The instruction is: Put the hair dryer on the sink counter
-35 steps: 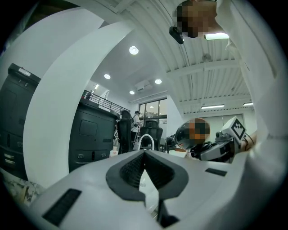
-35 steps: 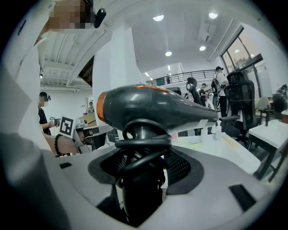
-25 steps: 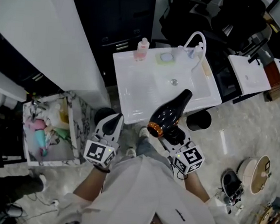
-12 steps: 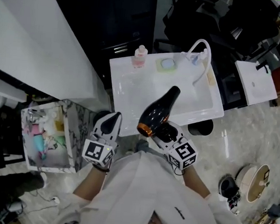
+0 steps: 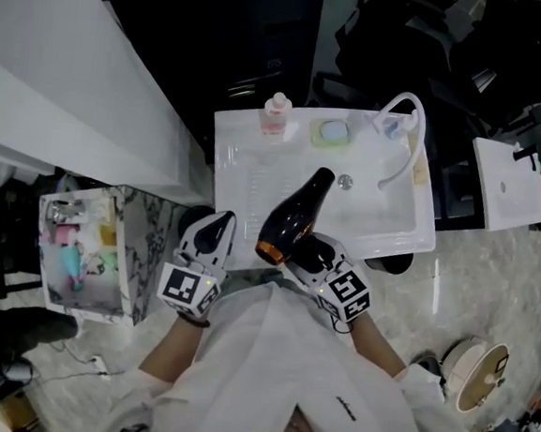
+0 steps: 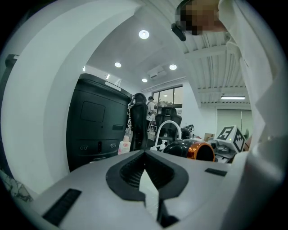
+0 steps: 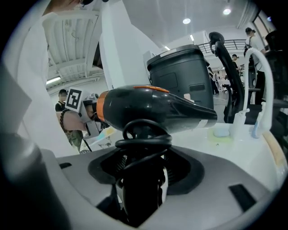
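White sink worktop [image 5: 246,171] ahead; right tool [image 7: 143,157] clenched on cord-wrapped handle of rigid, glossy, probably top-heavy hair dryer [image 7: 153,110]; left tool [image 6: 145,157] closed, empty.

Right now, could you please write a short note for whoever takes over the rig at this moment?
Right gripper: shut on the hair dryer by its handle, which has the cord wound round it.
Left gripper: shut, empty, beside the right one.
Done: hair dryer is held above the front part of the sink counter, nozzle towards the faucet.
Left: lower it onto bare counter left of the basin, then release.
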A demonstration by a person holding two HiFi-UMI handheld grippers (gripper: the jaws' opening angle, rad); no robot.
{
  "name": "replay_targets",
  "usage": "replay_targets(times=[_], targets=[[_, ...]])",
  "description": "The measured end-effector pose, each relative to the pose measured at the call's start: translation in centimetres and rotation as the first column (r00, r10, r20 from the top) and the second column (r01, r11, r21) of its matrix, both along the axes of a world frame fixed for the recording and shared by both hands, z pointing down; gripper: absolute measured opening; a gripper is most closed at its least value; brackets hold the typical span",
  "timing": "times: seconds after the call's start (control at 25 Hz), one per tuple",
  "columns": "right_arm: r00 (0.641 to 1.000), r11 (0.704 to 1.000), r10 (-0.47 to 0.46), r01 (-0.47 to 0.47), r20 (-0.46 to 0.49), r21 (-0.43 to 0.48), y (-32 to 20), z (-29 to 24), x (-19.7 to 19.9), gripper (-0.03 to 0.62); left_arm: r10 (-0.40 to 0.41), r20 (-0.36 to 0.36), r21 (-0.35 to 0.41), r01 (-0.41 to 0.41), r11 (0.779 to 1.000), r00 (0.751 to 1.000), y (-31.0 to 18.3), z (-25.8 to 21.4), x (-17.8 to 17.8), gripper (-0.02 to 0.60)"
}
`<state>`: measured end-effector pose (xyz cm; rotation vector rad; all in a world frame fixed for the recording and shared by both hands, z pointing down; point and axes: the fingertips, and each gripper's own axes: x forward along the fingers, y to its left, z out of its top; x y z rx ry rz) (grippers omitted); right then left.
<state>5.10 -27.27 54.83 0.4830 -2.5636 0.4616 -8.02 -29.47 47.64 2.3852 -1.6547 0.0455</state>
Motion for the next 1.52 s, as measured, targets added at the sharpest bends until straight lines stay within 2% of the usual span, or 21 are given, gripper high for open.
replay_targets(times=[0.28,0.56,0.84,1.12,1.28,1.52], targets=[[0.998,0.998,-0.062,0.062,-0.025,0.012,-1.6,1.4,-1.3,0.273,-0.009,0.013,-0.030,0.009,0.999,1.000,-1.3,1.9,-0.9,0.023],[0.983,0.989,-0.134,0.140,-0.123,0.043,-3.1,3.0,-2.2,0.273,0.024,0.008,-0.055,-0.024,0.998,1.000,-3.1,3.1,-1.7,0.023],[0.956,0.976,-0.211,0.216,-0.206,0.003,-4.1,6.1,-2.5,0.274,0.065,0.003,-0.062,-0.064,0.996,0.998,-4.2,5.7,-1.5,0.023],[0.891,0.941,-0.331,0.337,-0.310,-0.036,-5.3,10.0,-3.6,0.275,0.058,-0.030,-0.130,-0.062,0.990,0.998,-4.8,7.6,-2.4,0.023],[0.829,0.902,-0.407,0.430,-0.383,-0.028,-5.6,12.5,-4.4,0.275,0.059,-0.039,-0.143,-0.064,0.988,0.997,-4.9,8.8,-2.9,0.023],[0.772,0.859,-0.492,0.505,-0.403,-0.083,-5.2,15.1,-5.7,0.275,0.069,-0.085,-0.176,-0.083,0.981,0.994,-5.1,10.6,-2.8,0.023]])
